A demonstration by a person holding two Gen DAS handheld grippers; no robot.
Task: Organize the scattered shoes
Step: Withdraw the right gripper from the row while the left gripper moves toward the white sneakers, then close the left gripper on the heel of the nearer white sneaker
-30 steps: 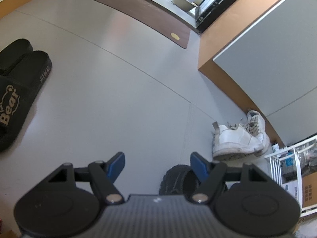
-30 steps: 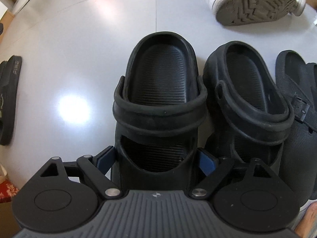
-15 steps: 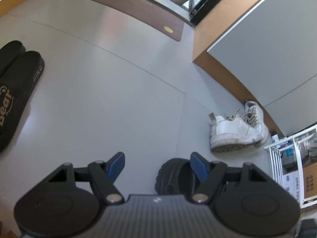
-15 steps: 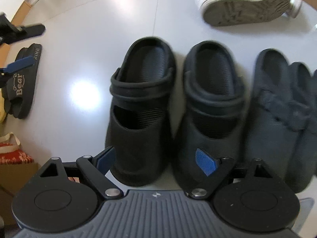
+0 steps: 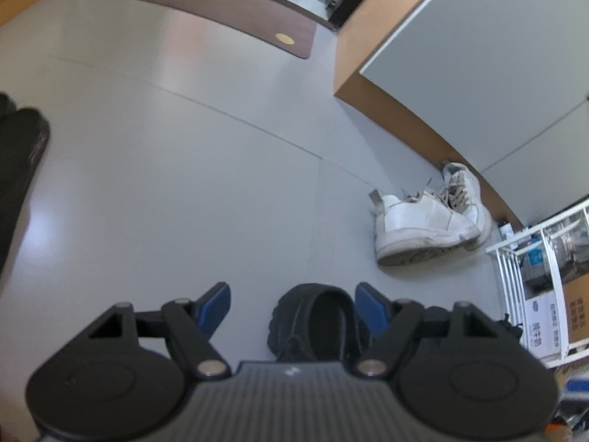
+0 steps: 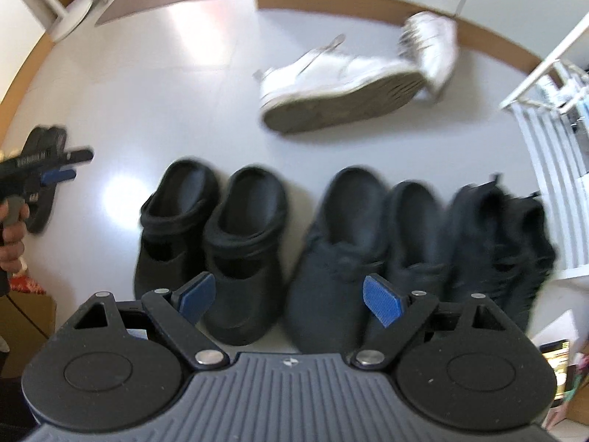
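A row of dark shoes lines the floor in the right wrist view: two black clogs (image 6: 210, 235), two dark slip-ons (image 6: 371, 239) and a black pair (image 6: 504, 235) at the right. My right gripper (image 6: 291, 304) hovers open above and behind this row, holding nothing. Two white sneakers (image 6: 346, 77) lie beyond, one tipped on its side, sole showing. In the left wrist view the white sneakers (image 5: 427, 217) lie by the wall. My left gripper (image 5: 292, 305) is open and empty, with a black clog (image 5: 316, 320) below it. Black slides (image 5: 18, 162) sit at far left.
A white wire rack (image 5: 533, 280) with boxes stands at the right. A brown doormat (image 5: 228, 11) lies far across the grey floor. An orange-trimmed wall corner (image 5: 353, 84) juts out beyond the sneakers. A person's hand (image 6: 13, 235) holds the left gripper at the left edge.
My right gripper has let go of the left black clog and pulled up and back, so the whole row now shows. The left gripper has shifted slightly rightward, staying open.
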